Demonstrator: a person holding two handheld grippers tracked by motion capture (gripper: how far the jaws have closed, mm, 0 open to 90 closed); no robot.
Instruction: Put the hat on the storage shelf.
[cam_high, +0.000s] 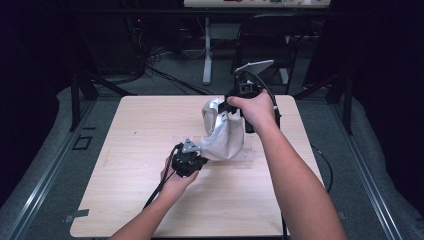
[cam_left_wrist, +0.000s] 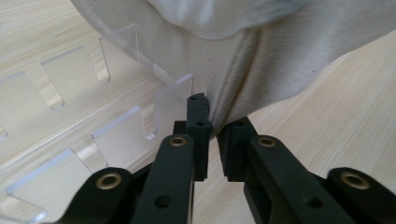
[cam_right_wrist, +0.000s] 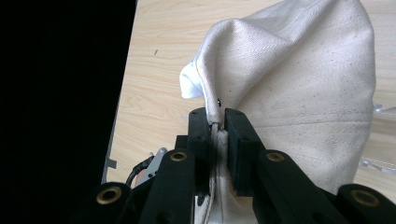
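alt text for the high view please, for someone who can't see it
A person's two arms reach over a light wooden table, each holding a hand-held gripper shut on an off-white cloth bag. The right hand-held gripper lifts the bag's upper edge while the left hand-held gripper pinches its lower corner near the tabletop. A clear plastic piece lies under the bag.

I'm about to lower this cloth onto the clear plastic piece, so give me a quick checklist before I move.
1. Right gripper shut on the cloth's seam: ok.
2. Left gripper pinching the cloth's lower edge: ok, jaws closed on the fabric.
3. Cloth lifted between both grippers: ok.
4. Clear slotted plate flat on the table: ok.
5. Cloth lined up with the plate's slots: cannot tell.
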